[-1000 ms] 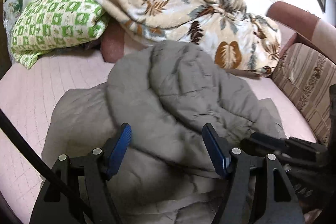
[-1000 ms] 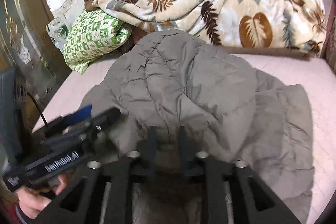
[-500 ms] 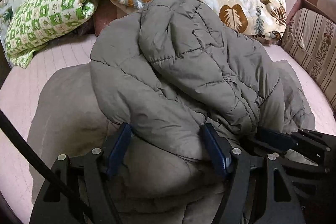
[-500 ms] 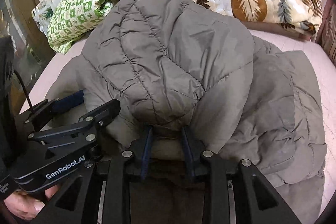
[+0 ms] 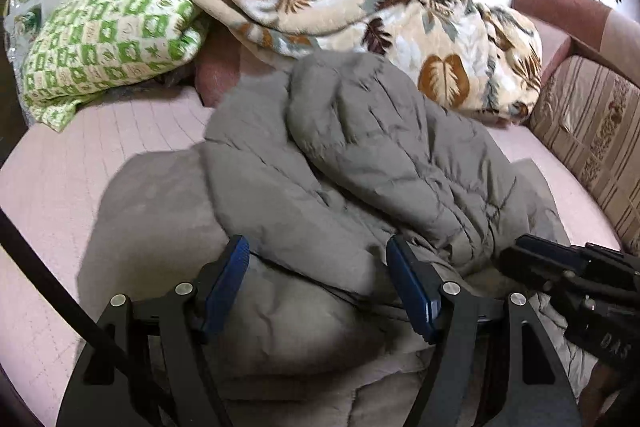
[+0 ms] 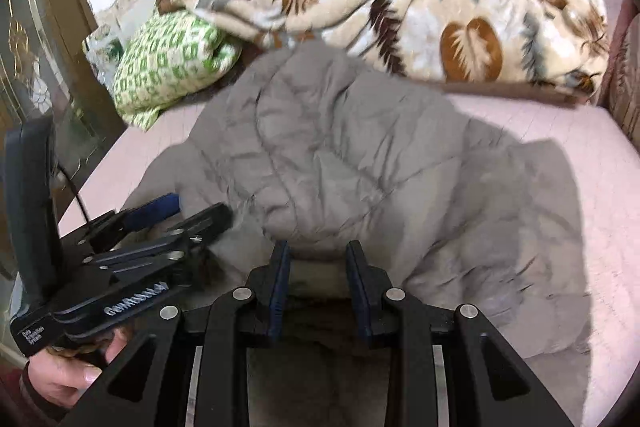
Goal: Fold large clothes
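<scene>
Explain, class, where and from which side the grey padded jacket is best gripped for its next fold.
Probably the near folded edge of the grey padded jacket, approached from the near side, where both grippers are. That edge is a thick roll raised off the pink bed cover, so fingers can straddle it; the flat quilted panels offer no hold.

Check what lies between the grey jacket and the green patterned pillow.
Bare pink bed cover separates the grey jacket from the green pillow; the left wrist view shows it best.
</scene>
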